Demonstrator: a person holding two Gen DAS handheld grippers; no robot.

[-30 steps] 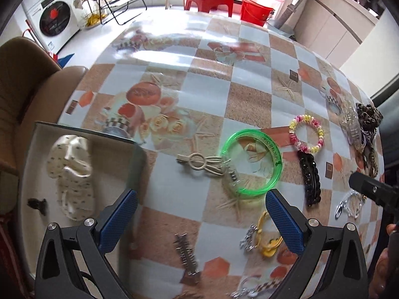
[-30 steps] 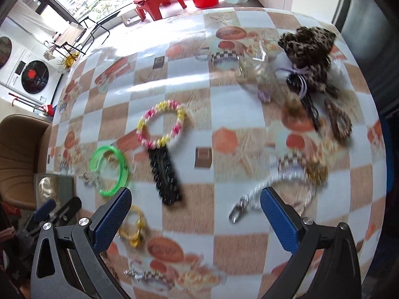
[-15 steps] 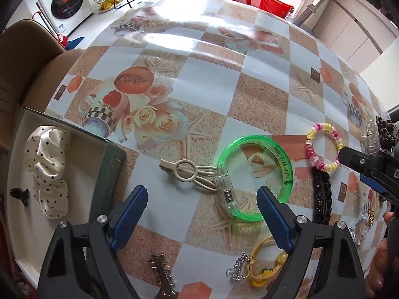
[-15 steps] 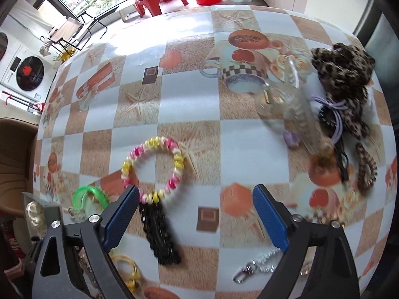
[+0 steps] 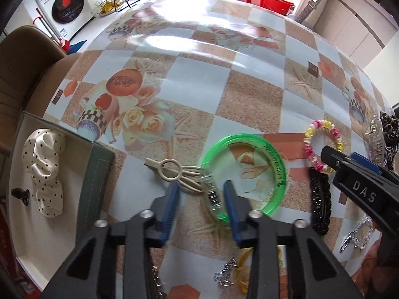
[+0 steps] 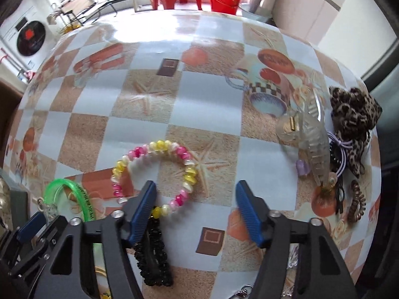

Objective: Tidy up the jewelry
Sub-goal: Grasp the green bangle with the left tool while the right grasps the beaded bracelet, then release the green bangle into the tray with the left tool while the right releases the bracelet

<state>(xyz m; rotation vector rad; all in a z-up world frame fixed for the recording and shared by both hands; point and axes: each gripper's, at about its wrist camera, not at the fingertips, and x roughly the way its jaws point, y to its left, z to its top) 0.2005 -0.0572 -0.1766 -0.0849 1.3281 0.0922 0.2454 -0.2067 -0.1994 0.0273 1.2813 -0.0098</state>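
Note:
A green bangle (image 5: 271, 154) with a clear clasp lies flat on the checked tablecloth. My left gripper (image 5: 200, 194) straddles its near-left rim and clasp, one finger outside and one inside the ring, half closed with a gap still showing. A beige hair clip (image 5: 172, 170) touches the bangle's left side. A pink and yellow bead bracelet (image 6: 154, 174) lies ahead of my right gripper (image 6: 195, 194), which is open with its left finger just over the bracelet's near edge. An open box (image 5: 97, 182) at the left holds a white polka-dot scrunchie (image 5: 43, 167).
A black beaded clip (image 6: 153, 256) lies under my right gripper. A clear claw clip (image 6: 311, 144), a leopard scrunchie (image 6: 354, 109) and hair ties sit at the right edge. A yellow tie and a chain (image 5: 232, 274) lie near me. A brown chair (image 5: 25, 57) stands left.
My left gripper moved forward over the bangle's near rim and its fingers narrowed a lot. My right gripper moved forward to the bead bracelet and narrowed somewhat.

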